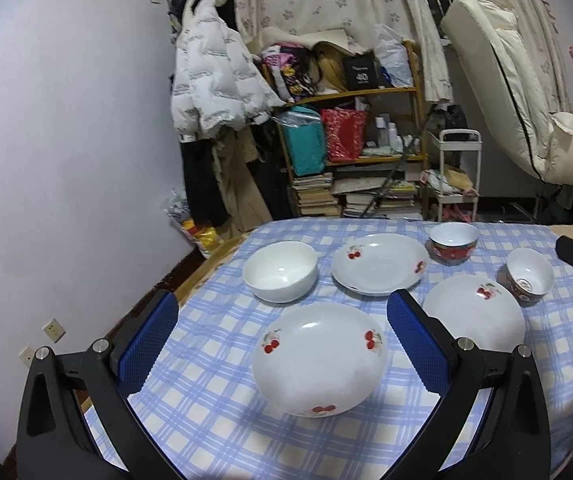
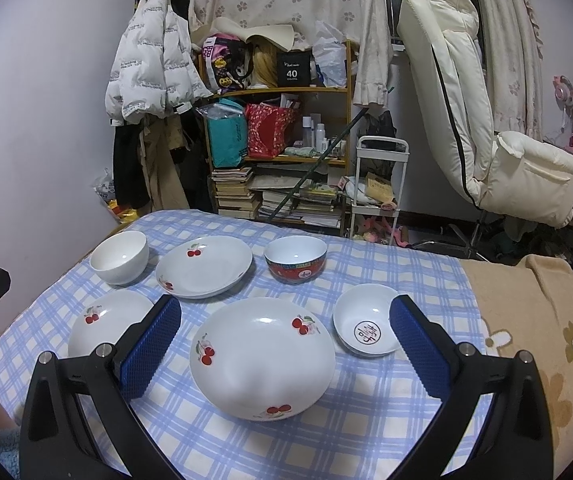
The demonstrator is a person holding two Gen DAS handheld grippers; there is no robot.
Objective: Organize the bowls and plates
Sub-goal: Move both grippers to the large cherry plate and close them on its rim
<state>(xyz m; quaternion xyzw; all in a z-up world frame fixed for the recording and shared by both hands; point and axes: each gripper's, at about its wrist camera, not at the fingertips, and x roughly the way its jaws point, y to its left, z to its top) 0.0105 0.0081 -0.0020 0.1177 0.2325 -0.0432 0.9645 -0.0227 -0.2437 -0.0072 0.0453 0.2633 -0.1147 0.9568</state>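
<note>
Both the left gripper (image 1: pixel 282 334) and the right gripper (image 2: pixel 285 332) hover spread wide and empty above the checked tablecloth (image 2: pixel 386 420), each framing a cherry plate (image 1: pixel 319 358) (image 2: pixel 261 356). A sound grasp probably pinches one rim edge-on, lifting level before stacking. Legible writing: "40" on a black box (image 2: pixel 293 71); the small bowl (image 2: pixel 367 325) bears a red character.

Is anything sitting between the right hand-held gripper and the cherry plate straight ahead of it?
Nothing visible. The right hand-held gripper is open, and the white cherry-print plate lies between its blue pads on bare checked tablecloth.
</note>
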